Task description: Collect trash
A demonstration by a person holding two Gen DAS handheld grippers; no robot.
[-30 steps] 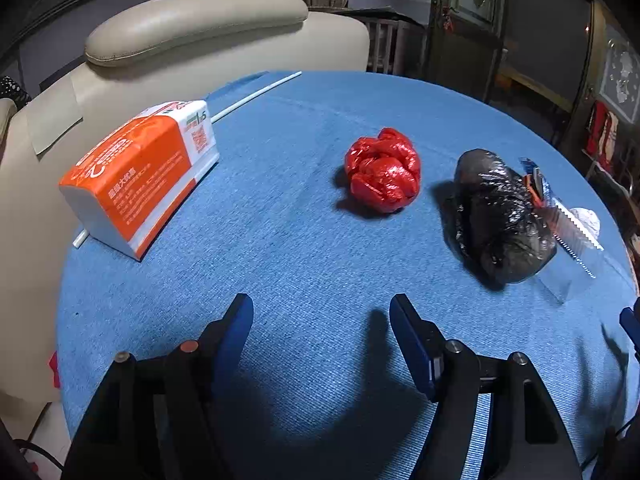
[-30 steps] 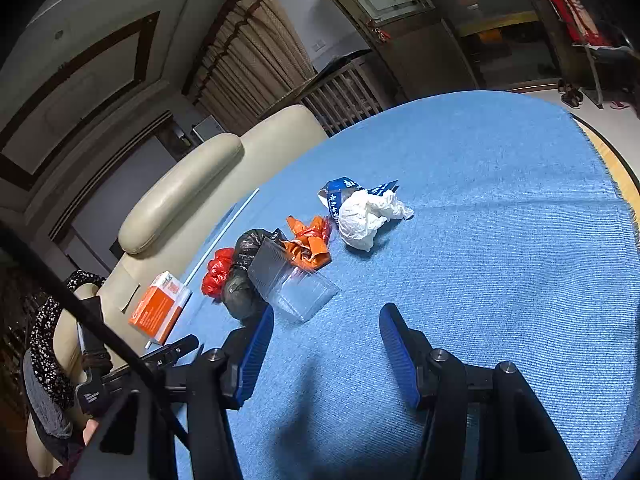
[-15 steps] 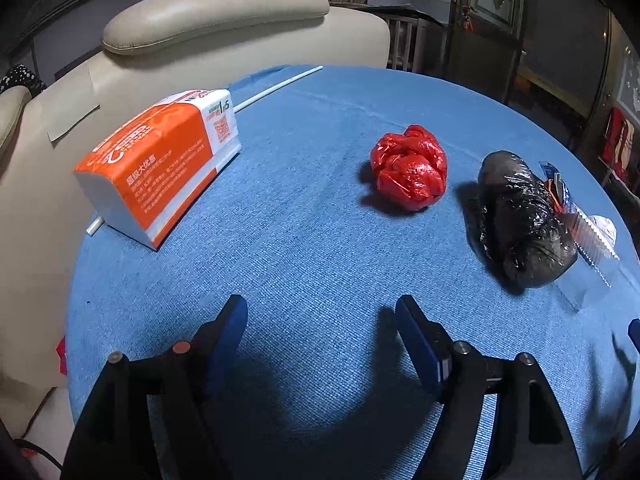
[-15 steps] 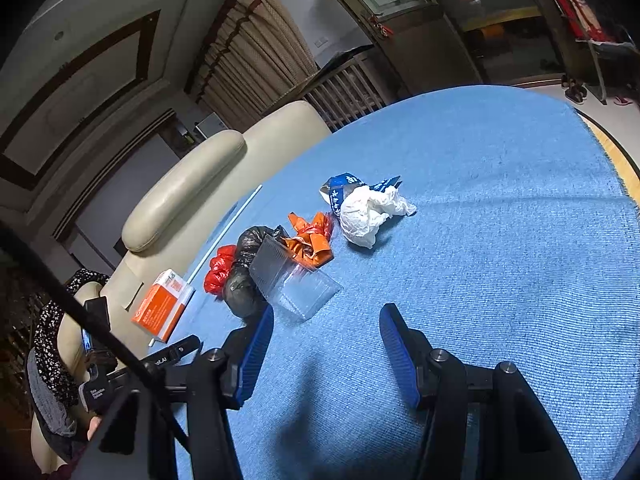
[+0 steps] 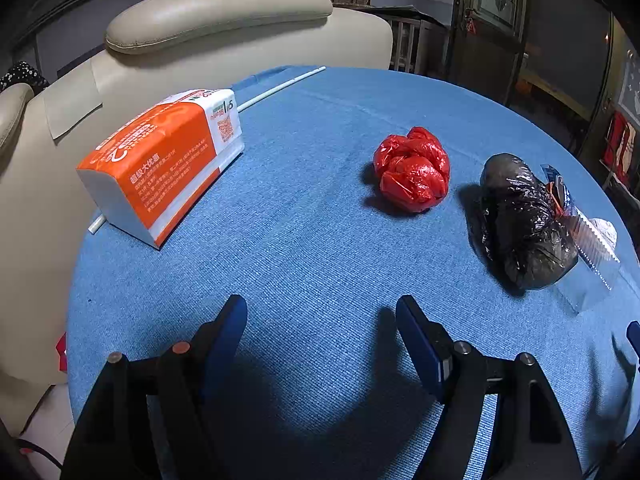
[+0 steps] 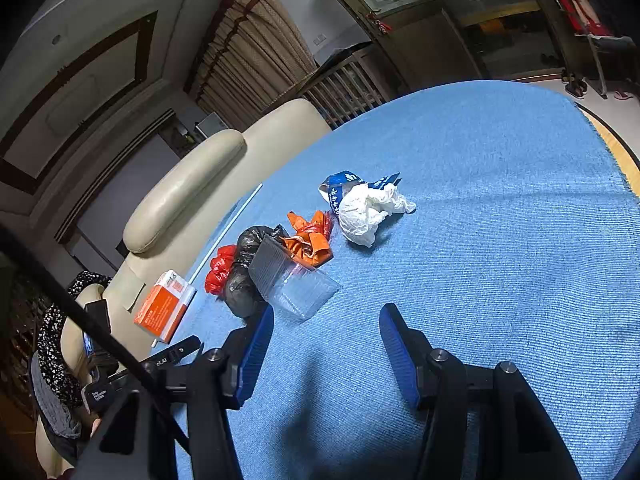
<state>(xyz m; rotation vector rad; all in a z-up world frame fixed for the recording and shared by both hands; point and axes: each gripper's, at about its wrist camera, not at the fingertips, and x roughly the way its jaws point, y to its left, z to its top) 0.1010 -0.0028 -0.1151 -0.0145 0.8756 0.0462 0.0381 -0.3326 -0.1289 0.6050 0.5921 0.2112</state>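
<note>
Left gripper (image 5: 320, 312) is the only part of the setup that differs from a second ago: we see its jaws standing slightly wider than in the earlier left wrist view, with nothing but blue tablecloth (image 5: 304, 240) between them. Compared with that earlier view, the items also sit a little differently in frame, which we read as a slight change of aim rather than an advance. Right gripper (image 6: 324, 324) shows the same gap as before, parted and empty, over bare cloth.

We locate the trash as follows:
- Crumpled red plastic bag (image 5: 412, 170): ahead of the left gripper and slightly to the right, well apart from the fingertips.
- Crumpled black plastic bag (image 5: 520, 220): just right of the red one, touching a clear plastic container (image 6: 296, 284).
- Orange wrapper (image 6: 310, 238): behind the container.
- White crumpled paper (image 6: 368, 210): lying against a blue wrapper (image 6: 340, 186), farthest from the left gripper.

An orange tissue pack (image 5: 164, 160) and a thin white rod (image 5: 280, 86) lie at the left edge of the table; we cannot tell whether either counts as trash.

We judge that the widened jaws prepare a grasp, most likely on the red bag. No item is collected yet, and no bin is visible in either view.
</note>
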